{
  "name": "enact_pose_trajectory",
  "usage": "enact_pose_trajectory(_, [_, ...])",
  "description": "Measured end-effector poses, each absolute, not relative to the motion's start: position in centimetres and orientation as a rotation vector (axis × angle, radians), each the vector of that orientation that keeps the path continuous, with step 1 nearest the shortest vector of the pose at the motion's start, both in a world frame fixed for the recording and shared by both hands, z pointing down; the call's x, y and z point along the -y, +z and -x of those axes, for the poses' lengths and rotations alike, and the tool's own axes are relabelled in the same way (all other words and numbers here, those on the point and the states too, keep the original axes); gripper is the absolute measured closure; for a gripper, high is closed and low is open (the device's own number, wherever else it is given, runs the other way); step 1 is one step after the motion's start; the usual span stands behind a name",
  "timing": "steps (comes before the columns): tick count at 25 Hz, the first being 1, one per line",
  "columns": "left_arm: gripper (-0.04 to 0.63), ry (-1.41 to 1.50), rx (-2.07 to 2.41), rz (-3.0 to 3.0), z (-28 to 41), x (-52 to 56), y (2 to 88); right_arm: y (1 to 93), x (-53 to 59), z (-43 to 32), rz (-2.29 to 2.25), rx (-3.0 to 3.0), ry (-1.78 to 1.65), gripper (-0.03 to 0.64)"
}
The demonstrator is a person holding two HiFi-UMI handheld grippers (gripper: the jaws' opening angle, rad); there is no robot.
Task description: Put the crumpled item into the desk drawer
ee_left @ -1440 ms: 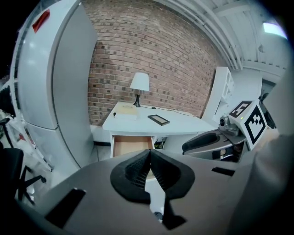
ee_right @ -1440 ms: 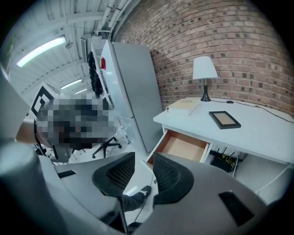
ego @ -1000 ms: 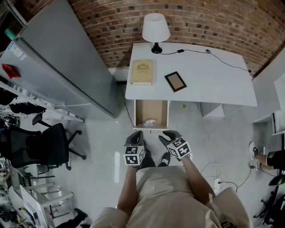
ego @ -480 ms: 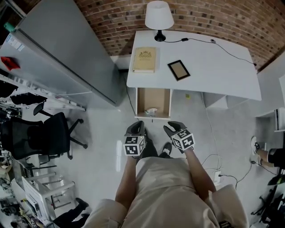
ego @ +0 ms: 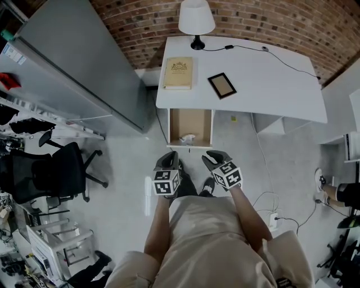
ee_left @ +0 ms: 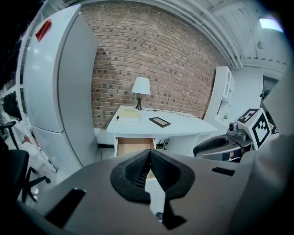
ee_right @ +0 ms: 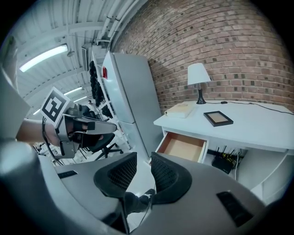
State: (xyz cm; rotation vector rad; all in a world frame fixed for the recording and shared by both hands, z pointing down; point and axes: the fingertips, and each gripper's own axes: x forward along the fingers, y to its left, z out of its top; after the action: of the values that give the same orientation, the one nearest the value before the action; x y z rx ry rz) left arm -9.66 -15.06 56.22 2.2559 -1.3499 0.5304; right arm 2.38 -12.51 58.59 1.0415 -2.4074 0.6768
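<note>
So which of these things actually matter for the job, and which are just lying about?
For the job: crumpled item, already lying in the open drawer of the desk.

Just lying about: lamp, book, small dark frame, office chair.

Brick wall (ego: pixel 270 22), pale floor (ego: pixel 124 185), tall grey cabinet (ego: pixel 79 67), black office chair (ego: pixel 50 174), white lamp (ego: pixel 196 17).
</note>
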Motion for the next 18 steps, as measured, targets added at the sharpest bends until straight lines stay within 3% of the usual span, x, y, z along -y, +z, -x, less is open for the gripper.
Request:
enact_pose_trajectory(11, [0.578,0.539,1.346,-2.256,9.3,15.0,56.4,58.1,12.8,-2.9,-1.078,2.431,0.709,0.591])
enact_pose_trajectory(18, [0.578,0.535,1.332,-2.253,9.3,14.4,56.6,59.4,12.2,-3.8,-1.096,2.36,0.812,0.592])
